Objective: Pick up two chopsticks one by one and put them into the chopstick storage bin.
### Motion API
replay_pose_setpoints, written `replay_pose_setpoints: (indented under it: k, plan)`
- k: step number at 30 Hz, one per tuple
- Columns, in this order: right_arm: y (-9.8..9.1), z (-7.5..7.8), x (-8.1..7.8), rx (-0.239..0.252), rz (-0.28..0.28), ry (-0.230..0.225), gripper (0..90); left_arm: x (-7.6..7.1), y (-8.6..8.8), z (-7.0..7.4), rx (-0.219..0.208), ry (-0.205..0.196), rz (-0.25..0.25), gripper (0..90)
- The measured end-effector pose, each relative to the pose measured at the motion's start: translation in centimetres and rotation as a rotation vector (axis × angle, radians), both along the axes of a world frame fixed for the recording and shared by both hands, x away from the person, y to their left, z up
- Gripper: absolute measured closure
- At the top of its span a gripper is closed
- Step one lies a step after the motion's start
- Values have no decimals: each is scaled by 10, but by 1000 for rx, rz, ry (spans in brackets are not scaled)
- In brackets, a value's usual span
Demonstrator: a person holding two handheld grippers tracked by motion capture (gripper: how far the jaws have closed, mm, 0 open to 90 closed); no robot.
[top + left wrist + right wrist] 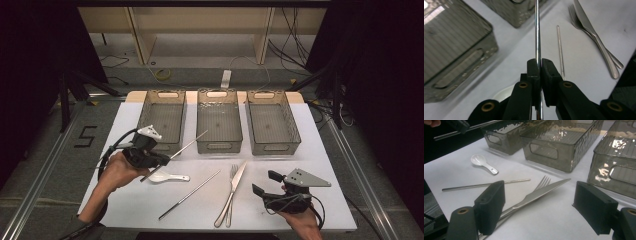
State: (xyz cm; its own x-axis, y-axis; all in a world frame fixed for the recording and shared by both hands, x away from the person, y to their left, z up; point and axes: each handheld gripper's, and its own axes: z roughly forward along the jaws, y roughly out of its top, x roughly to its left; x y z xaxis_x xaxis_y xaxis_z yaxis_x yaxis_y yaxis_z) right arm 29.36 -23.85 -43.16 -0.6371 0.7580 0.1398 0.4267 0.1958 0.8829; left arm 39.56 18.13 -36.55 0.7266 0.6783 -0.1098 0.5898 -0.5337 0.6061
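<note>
Left gripper pinching metal chopstick; right gripper jaws spread wide, empty.

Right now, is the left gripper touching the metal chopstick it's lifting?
Touching. The left gripper view shows the left gripper with both black pads pressed flat against the metal chopstick, no gap.

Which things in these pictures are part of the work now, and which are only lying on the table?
In the job:
- left gripper, jaws shut on a metal chopstick, lifted near the left bin

Only lying about:
- second chopstick
- white spoon
- fork with knife across it
- middle bin, right bin
- right gripper, jaws open and holding nothing
</note>
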Motion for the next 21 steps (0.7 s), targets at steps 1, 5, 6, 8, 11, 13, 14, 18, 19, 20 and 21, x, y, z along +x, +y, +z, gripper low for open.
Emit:
replay_pose_setpoints:
  k: [1, 5, 6, 8, 11, 13, 14, 18, 19, 20, 21]
  plan:
    - [0, 0, 0, 2, -3, 2, 258, 4, 3, 1, -6, -2, 14, 849]
    - [-1, -1, 1, 3, -6, 5, 259, 21, 12, 2, -7, -17, 68, 849]
    - [-1, -1, 1, 4, -6, 5, 259, 25, 13, 1, -1, -17, 85, 849]
    - [-1, -1, 1, 4, -5, 5, 259, 34, 17, 1, 2, -21, 112, 849]
    - [-1, -1, 1, 4, -4, 5, 258, 49, 22, -2, -11, -21, 164, 848]
    - [-1, -1, 1, 5, -4, 6, 259, 60, 26, -3, -18, -22, 200, 848]
    - [-1, -1, 1, 5, -4, 6, 259, 64, 28, -3, -22, -21, 214, 848]
    - [-1, -1, 1, 4, -3, 7, 259, 80, 34, -6, -13, -10, 263, 848]
    - [-1, -1, 1, 4, -2, 7, 259, 84, 36, -7, -12, -6, 276, 848]
    - [-1, -1, 1, 4, -2, 7, 259, 87, 37, -8, -9, -2, 284, 848]
    - [-1, -1, 1, 5, -2, 8, 259, 90, 39, -9, -13, 1, 297, 848]
